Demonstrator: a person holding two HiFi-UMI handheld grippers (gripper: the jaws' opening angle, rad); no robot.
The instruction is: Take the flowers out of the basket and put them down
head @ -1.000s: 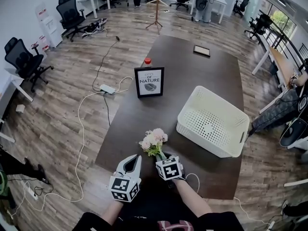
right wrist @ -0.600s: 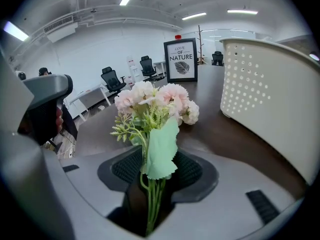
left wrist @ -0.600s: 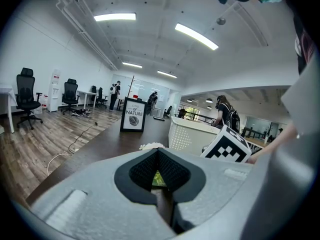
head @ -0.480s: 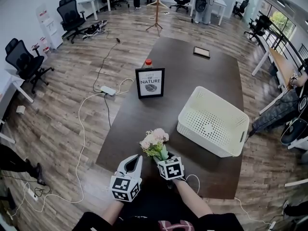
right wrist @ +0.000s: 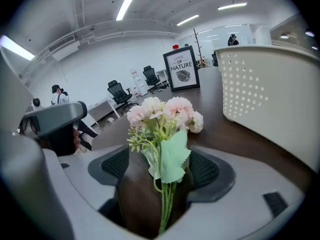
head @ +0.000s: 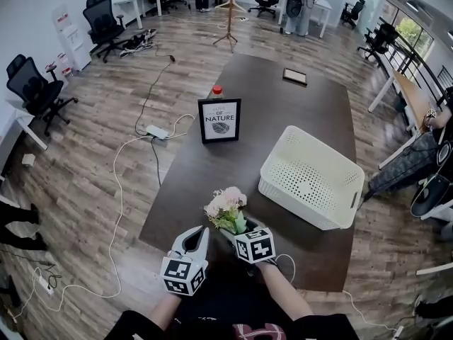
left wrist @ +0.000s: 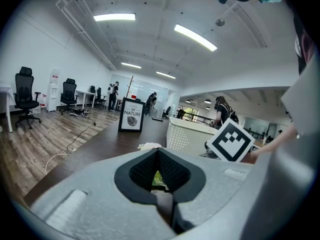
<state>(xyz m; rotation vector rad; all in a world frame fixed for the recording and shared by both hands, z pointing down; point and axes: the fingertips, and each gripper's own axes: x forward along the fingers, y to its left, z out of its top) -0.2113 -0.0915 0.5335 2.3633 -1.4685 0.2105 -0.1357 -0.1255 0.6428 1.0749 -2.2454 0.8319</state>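
A small bunch of pink flowers [head: 225,205] with green leaves lies on the dark table near its front edge. My right gripper [head: 238,227] is just behind it. In the right gripper view the stems [right wrist: 165,204] run through the gap of the right gripper [right wrist: 160,166]. Its jaws have just been opening and the pads stand apart from the stems. My left gripper [head: 196,236] rests to the left of the bunch, shut and empty. In the left gripper view the left gripper [left wrist: 159,156] points toward the flowers [left wrist: 150,146]. The white perforated basket [head: 283,151] stands to the right.
A framed "Love of Nature" sign [head: 219,120] stands mid-table, with a red-capped bottle [head: 216,91] behind it. A dark tablet [head: 296,76] lies at the far end. Cables cross the wooden floor at left, and office chairs [head: 34,83] stand around the room.
The right gripper's marker cube has tilted slightly. The flower bunch stays at the same spot on the table. The left gripper has not moved.
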